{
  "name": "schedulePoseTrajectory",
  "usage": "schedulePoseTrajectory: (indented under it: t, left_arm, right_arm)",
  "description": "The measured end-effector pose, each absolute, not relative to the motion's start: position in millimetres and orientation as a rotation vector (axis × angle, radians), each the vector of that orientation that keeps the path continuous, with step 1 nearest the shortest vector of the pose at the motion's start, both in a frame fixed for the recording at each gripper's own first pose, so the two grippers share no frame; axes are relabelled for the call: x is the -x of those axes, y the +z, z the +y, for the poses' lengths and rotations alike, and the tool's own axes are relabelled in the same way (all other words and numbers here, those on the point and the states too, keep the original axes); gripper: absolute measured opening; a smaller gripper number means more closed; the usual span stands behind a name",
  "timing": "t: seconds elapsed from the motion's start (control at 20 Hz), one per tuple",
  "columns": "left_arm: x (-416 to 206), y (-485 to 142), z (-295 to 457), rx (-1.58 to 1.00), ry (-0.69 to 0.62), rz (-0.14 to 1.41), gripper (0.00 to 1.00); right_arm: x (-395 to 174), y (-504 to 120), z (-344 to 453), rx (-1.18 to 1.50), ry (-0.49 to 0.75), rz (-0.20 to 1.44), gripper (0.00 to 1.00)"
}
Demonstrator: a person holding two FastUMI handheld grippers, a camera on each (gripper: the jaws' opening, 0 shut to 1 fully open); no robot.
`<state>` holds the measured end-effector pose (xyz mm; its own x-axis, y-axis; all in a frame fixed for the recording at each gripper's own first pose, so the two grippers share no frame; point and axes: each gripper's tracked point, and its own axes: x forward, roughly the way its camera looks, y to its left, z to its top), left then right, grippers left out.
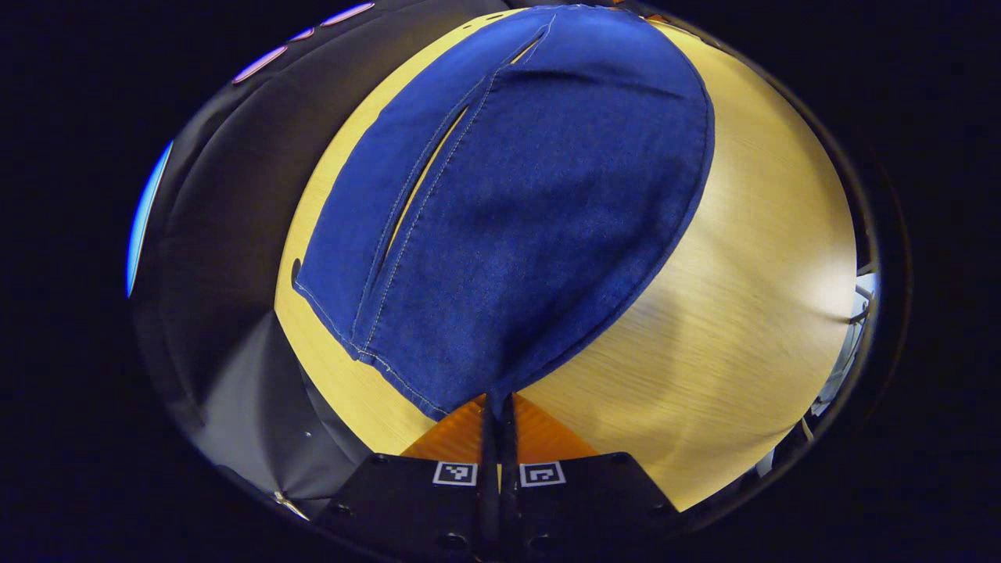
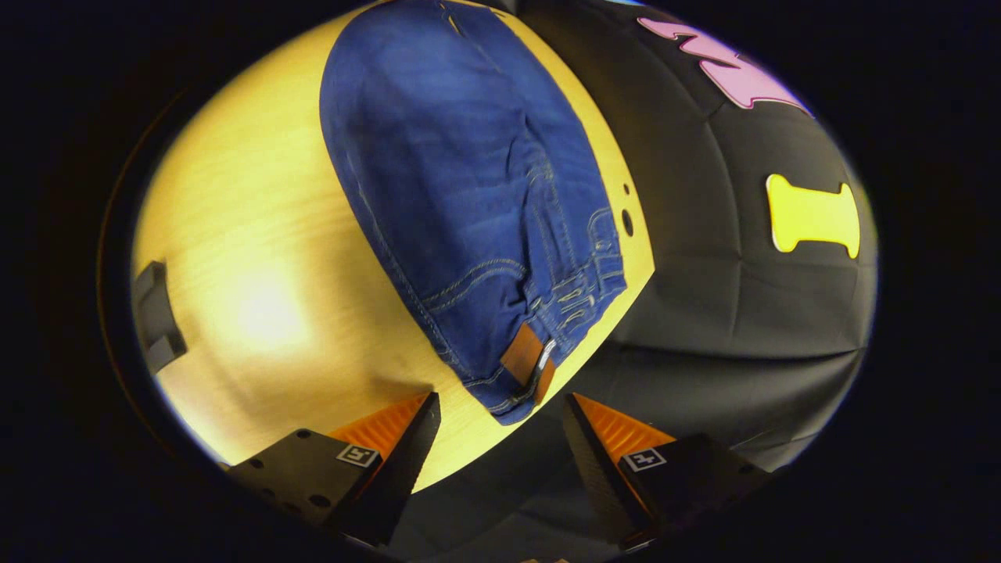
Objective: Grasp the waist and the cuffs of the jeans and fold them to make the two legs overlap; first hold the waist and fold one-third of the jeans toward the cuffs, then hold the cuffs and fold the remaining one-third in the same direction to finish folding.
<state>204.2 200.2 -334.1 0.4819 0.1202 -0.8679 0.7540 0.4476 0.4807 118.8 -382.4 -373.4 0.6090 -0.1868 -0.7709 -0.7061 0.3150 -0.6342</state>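
The blue jeans (image 1: 516, 211) lie on the wooden table (image 1: 727, 313), one leg on top of the other, the lower leg showing along the left. My left gripper (image 1: 498, 400) is shut on the cuff end, where the denim narrows into its fingers. In the right gripper view the waist of the jeans (image 2: 461, 180) points toward me, with a brown leather patch (image 2: 522, 356) at the waistband. My right gripper (image 2: 500, 407) stands open just short of the waistband corner, a finger to either side and nothing between them.
The table edge (image 2: 626, 297) runs close along the far side of the jeans, with the black booth cloth (image 2: 727, 313) beyond. A dark block (image 2: 155, 317) sits at the table's left side. A round hole (image 2: 626, 223) marks the tabletop near the waist.
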Motion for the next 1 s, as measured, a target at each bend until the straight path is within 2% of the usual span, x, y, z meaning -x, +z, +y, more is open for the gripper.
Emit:
schedulePoseTrajectory:
  t: [0.3, 0.4, 0.6, 0.65, 0.8, 0.9, 0.95, 1.0]
  left_arm:
    - [-204, -334, 199, -1.047, -0.461, 1.029, 0.05]
    - [-204, -334, 199, -1.045, -0.456, 1.032, 0.06]
    - [-205, -334, 199, -1.040, -0.425, 1.027, 0.06]
    - [-205, -334, 198, -1.039, -0.409, 1.026, 0.06]
    - [-204, -333, 197, -1.043, -0.370, 1.032, 0.06]
    - [-201, -335, 193, -1.018, -0.372, 1.032, 0.06]
    - [-197, -336, 189, -1.016, -0.390, 1.037, 0.06]
    - [-191, -335, 187, -1.008, -0.417, 1.043, 0.06]
  right_arm:
    - [-151, -375, -357, 1.385, 0.507, 0.724, 0.93]
    - [-155, -382, -353, 1.361, 0.511, 0.735, 0.91]
    - [-162, -396, -351, 1.354, 0.510, 0.767, 0.22]
    - [-160, -398, -353, 1.355, 0.513, 0.780, 0.26]
    - [-156, -397, -353, 1.254, 0.550, 0.850, 0.11]
    - [-152, -396, -349, 1.223, 0.598, 0.874, 0.08]
    - [-150, -397, -350, 1.239, 0.622, 0.876, 0.08]
    - [-147, -396, -351, 1.264, 0.638, 0.885, 0.17]
